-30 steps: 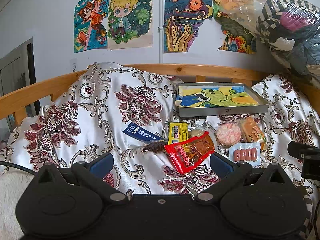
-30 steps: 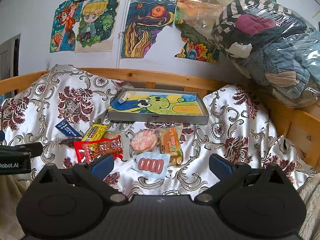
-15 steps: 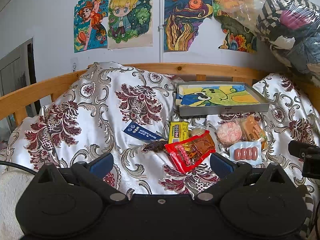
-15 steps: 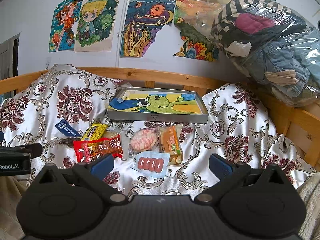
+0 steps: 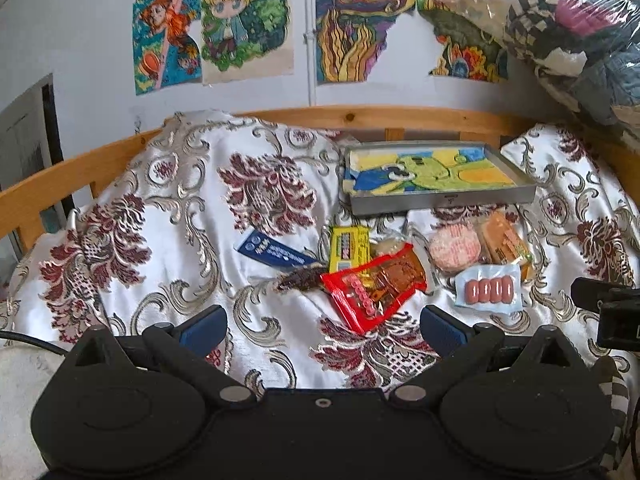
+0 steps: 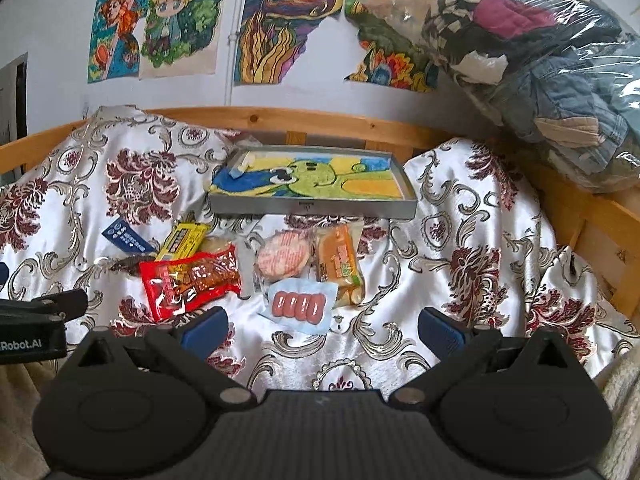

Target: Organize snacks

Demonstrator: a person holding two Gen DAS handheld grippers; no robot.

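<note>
Several snack packs lie on a floral bedspread in front of a grey metal tray lined with a cartoon drawing. A red pouch sits nearest, with a yellow bar, a blue packet, a round pink pack, an orange bread pack and a sausage pack. My left gripper is open just short of the red pouch. My right gripper is open just short of the sausage pack. Both hold nothing.
A wooden bed rail runs behind and down the right side. A clear bag of clothes is piled at the upper right. Drawings hang on the wall. The floral bedspread is rumpled at the left.
Both views have shifted slightly; the snacks and tray sit a little higher in the right wrist view. Nothing was picked up or moved.
</note>
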